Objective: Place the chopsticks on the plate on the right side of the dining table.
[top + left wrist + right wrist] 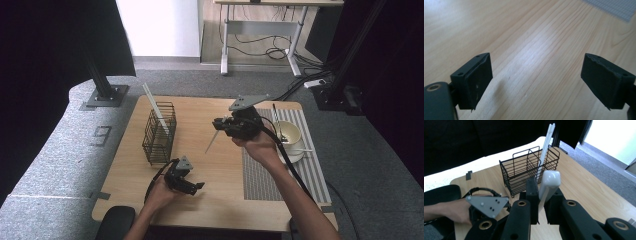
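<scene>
Right hand-held gripper is clamped on a white utensil, lower end hidden between the jaws. Left hand-held gripper gapes empty over the worktop near its front edge.

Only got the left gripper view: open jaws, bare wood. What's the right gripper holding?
Observer: The right gripper is shut on a white stick, held above the table.
Operator: Where's the basket?
Observer: The black wire basket stands near the table's left edge, beyond your left gripper; white sticks lean in it.
Operator: Anything on the mat?
Observer: A white cup with a dark utensil in it, on the striped placemat.
</scene>
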A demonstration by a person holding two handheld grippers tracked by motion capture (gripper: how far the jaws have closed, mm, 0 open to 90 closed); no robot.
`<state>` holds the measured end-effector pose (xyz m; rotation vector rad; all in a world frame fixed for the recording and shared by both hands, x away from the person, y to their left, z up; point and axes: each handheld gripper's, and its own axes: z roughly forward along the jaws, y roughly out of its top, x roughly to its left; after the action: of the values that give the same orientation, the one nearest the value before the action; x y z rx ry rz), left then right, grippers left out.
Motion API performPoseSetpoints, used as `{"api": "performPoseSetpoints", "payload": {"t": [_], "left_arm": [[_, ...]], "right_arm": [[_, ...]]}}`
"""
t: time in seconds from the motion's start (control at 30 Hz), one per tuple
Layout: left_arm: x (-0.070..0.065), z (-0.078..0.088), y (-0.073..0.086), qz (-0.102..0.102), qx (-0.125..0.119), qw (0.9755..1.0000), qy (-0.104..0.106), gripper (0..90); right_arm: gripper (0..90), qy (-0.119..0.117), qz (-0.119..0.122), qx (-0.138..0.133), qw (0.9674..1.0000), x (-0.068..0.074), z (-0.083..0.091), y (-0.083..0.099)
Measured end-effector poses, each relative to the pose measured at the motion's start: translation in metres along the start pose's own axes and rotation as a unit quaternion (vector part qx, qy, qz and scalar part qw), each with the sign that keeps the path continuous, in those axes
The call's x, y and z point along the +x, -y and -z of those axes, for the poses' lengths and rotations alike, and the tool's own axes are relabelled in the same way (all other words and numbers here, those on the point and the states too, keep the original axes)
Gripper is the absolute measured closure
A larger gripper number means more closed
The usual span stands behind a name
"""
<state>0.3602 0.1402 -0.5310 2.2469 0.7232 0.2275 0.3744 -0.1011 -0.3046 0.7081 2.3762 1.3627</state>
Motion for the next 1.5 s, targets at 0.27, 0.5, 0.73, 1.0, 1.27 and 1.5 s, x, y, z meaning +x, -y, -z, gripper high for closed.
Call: {"api": "performPoseSetpoints", "payload": {"t": [0.27,0.5,0.73,1.0,1.27,1.5], "left_arm": [[-0.005,0.013,-0.012,-0.022,-0.048,0.9986,0.011,21.2],[-0.010,0.016,-0.018,-0.046,-0.067,0.9964,0.024,32.5],[-0.016,0.014,-0.021,-0.063,-0.072,0.9945,0.042,52.3],[-0.020,0.011,-0.020,-0.079,-0.076,0.9922,0.061,72.6],[-0.026,0.011,-0.021,-0.104,-0.077,0.9888,0.076,86.0],[-0.027,0.009,-0.021,-0.103,-0.067,0.9887,0.086,86.2]], "right_arm": [[82.2,-0.018,0.011,0.015,0.9997,0.016,0.000,0.015],[82.2,-0.030,0.014,0.032,0.9989,0.026,-0.007,0.029],[82.2,-0.048,0.005,0.039,0.9981,0.035,-0.015,0.041],[82.2,-0.061,0.002,0.042,0.9972,0.039,-0.022,0.046],[75.5,-0.058,-0.004,0.039,0.9976,0.036,-0.025,0.047],[42.5,0.019,0.032,0.054,0.9978,0.042,-0.035,0.047]]}}
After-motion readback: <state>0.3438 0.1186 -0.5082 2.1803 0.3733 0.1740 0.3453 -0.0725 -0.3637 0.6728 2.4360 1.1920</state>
